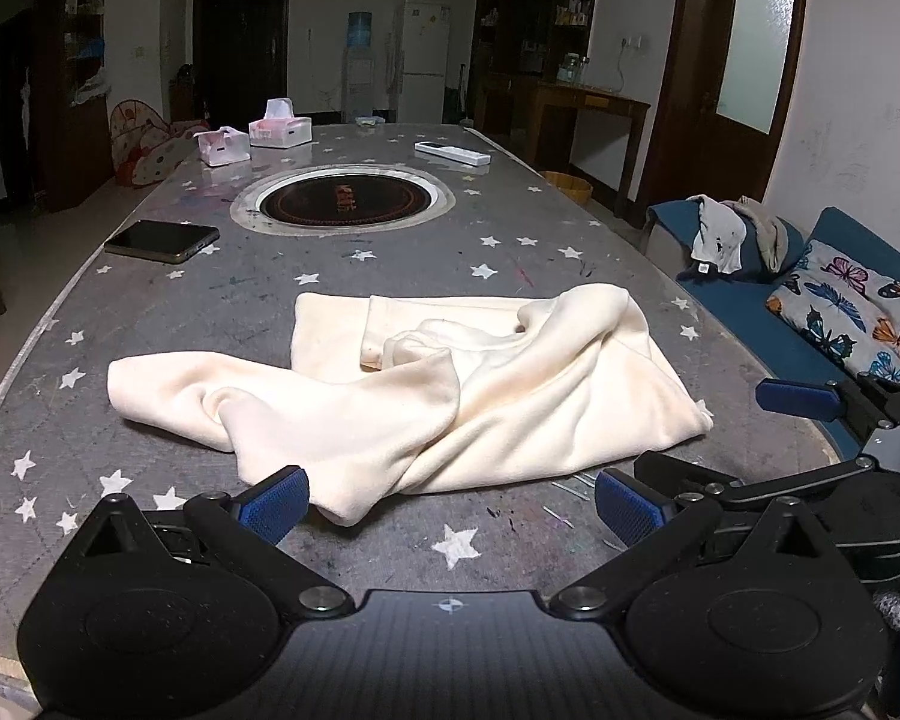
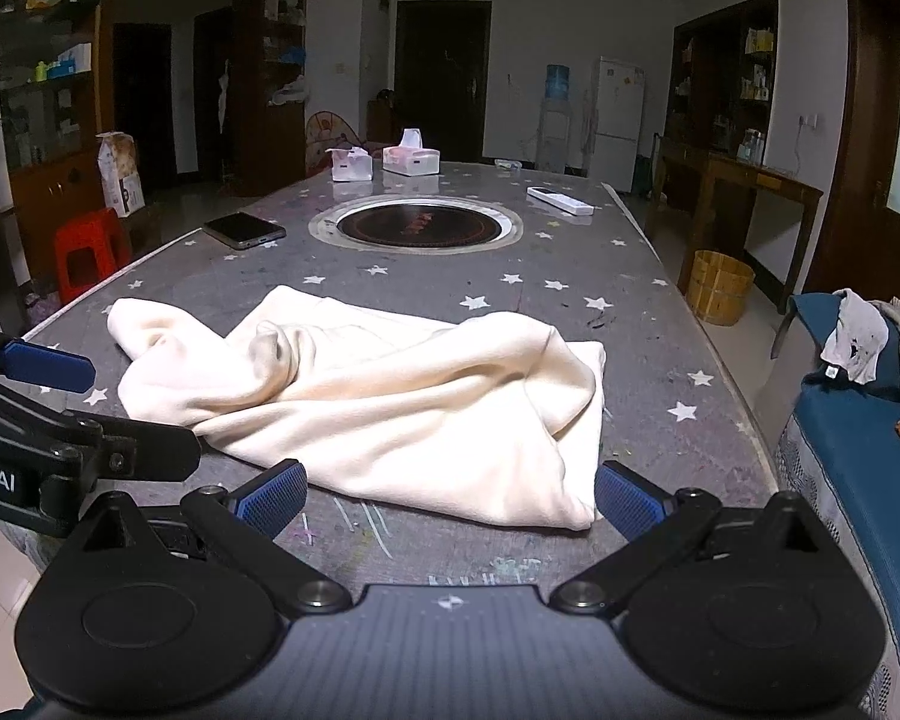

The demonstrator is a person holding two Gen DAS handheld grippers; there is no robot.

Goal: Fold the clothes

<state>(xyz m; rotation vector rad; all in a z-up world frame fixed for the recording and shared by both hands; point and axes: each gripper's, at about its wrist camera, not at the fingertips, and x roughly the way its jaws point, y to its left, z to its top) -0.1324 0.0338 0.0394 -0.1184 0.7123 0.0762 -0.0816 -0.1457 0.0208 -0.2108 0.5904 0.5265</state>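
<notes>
Hovering both tongs at near edge of counter (image 1: 222,300), we grip nothing. Left tongs (image 1: 450,501) spread wide; right tongs (image 2: 447,495) spread wide too. Cream garment (image 1: 426,384) lies crumpled on grey star-print counter, sleeve trailing left, folds bunched, just beyond our fingertips. Judged step: flattening or regrasping before a fold. Next move calls for pinching hem corners, pulling cloth taut.

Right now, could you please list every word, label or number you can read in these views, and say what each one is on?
"ot.AI": white letters, cut off by the frame edge, on the body of the left gripper, seen in the right wrist view.
Red marking on the round cooktop set into the table: too blurred to read.
Print on the paper bag by the cabinet: too small to read.
Tissue boxes: nothing legible.
</notes>
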